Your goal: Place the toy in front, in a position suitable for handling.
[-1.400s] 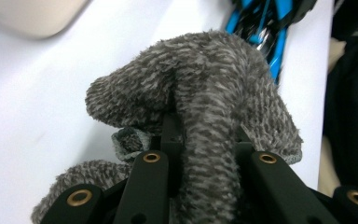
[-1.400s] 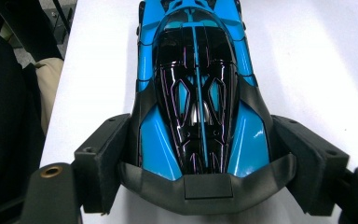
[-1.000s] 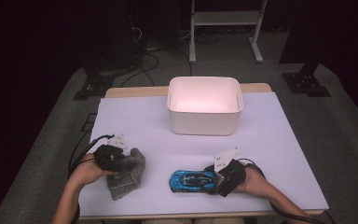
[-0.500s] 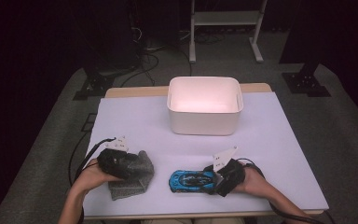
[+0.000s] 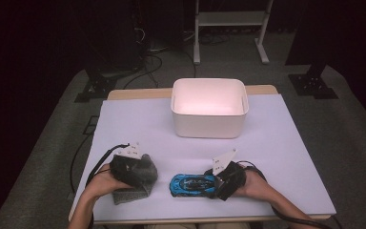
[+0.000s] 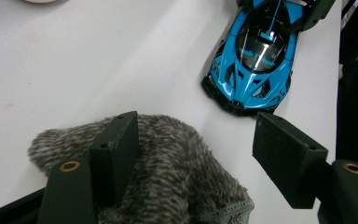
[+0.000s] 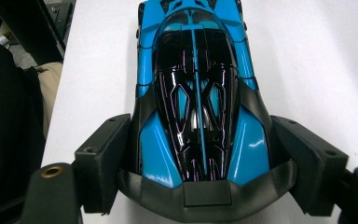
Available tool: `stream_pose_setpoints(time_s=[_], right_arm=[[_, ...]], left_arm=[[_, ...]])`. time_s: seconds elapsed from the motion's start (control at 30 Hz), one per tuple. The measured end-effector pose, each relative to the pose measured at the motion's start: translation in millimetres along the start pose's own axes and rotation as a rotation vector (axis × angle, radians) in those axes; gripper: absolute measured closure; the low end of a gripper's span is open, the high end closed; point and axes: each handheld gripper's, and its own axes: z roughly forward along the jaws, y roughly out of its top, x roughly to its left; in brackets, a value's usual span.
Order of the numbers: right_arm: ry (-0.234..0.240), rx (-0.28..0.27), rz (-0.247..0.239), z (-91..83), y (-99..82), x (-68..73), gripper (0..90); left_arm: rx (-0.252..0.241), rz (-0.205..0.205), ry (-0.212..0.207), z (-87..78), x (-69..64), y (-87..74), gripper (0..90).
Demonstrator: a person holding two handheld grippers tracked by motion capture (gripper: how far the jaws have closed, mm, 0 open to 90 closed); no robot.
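Observation:
A blue and black toy car lies near the table's front edge, nose pointing left. My right gripper is shut on its rear, one jaw on each flank, and the car stretches away ahead. A grey furry cloth lies bunched at the front left. Over it my left gripper has just been opening its jaws. Now it stands open: one jaw rests on the cloth, the other hangs clear over the table. The car's nose is just beyond.
A white rectangular bin stands at the middle back of the white table. Cables trail from both grippers off the front corners. A metal stand and dark equipment sit on the floor behind the table.
My left hand has shifted a little to the right, toward the car, and the cloth has bunched up and moved with it. The right hand and the car have stayed put.

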Motion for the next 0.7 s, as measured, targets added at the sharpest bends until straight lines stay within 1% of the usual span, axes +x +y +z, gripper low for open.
stream_pose_setpoints(time_s=[0.07, 0.13, 0.17, 0.23, 0.3, 0.37, 0.5, 0.6, 0.7], right_arm=[[0.006, 0.005, 0.004, 1.7, 2.2, -0.6, 22.5], [0.001, 0.015, -0.005, 3.4, 4.6, -0.1, 22.7], [0.0, 0.023, -0.005, 4.4, 5.8, 0.2, 22.8], [-0.012, 0.037, -0.021, 5.3, 8.1, 1.9, 23.2], [-0.009, 0.043, -0.008, 5.1, 8.9, 1.9, 23.4], [-0.008, 0.041, -0.012, 4.5, 9.3, 2.0, 23.6], [0.003, 0.024, -0.004, 0.3, 12.1, 0.7, 23.7], [-0.001, 0.036, -0.014, -3.7, 15.2, 0.3, 23.7], [0.004, 0.041, -0.007, -8.6, 16.1, -1.3, 23.7]], left_arm=[[-0.002, 0.003, -0.013, 2.5, -1.5, -0.6, 32.2], [-0.003, 0.005, -0.018, 4.8, -2.5, -1.3, 33.3], [-0.002, 0.004, -0.018, 5.1, -2.4, -1.8, 33.3], [-0.009, 0.002, -0.016, 4.7, -2.0, -2.6, 33.3], [-0.017, -0.001, -0.014, 3.9, -1.6, -2.9, 33.3], [-0.019, -0.001, -0.015, 3.5, -1.7, -2.9, 33.3], [-0.022, 0.003, -0.018, 3.4, -2.1, -2.3, 33.3], [-0.024, 0.005, -0.021, 3.4, -2.3, -1.1, 33.3], [-0.029, 0.008, -0.025, 3.8, -2.6, 0.3, 33.3]])
